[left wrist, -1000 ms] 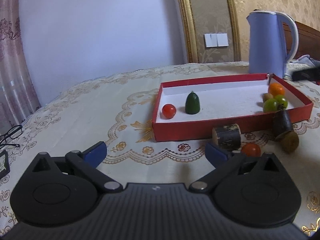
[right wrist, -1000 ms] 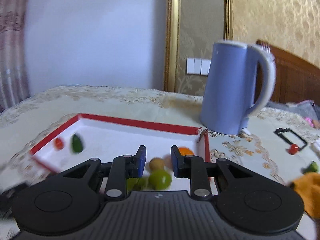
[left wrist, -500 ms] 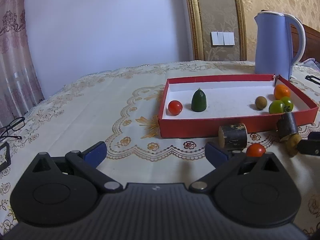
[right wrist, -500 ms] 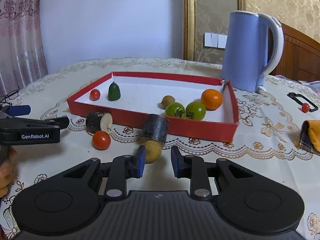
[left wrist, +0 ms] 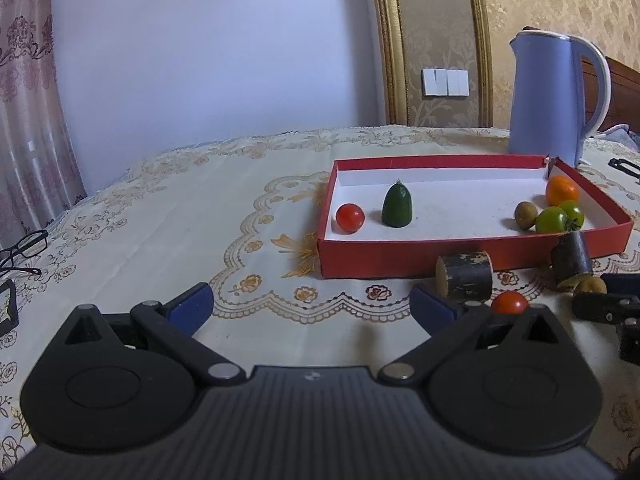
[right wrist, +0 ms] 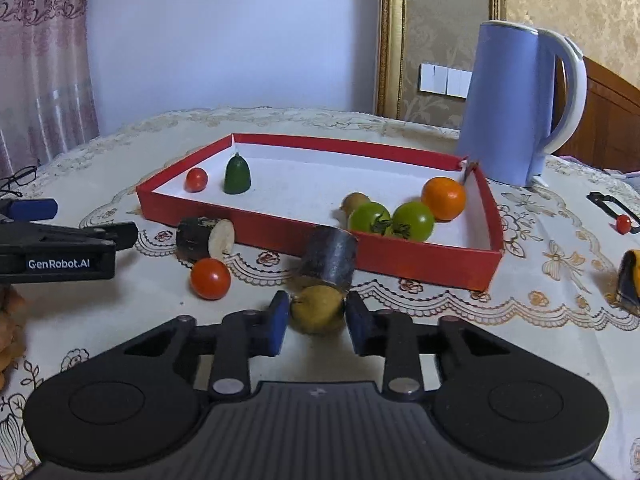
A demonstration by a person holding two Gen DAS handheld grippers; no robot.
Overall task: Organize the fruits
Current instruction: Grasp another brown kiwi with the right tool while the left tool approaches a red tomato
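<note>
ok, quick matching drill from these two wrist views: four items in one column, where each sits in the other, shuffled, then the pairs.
Items
1. round orange fruit
2. dark green cone-shaped piece
3. small yellowish-brown round fruit
4. pale blue electric kettle

Places
A. on the tablecloth, between the right gripper's fingers
B. behind the red tray's far corner
C. in the tray, beside a small red tomato
D. in the tray, next to two green tomatoes

Pairs: 1-D, 2-C, 3-A, 4-B
</note>
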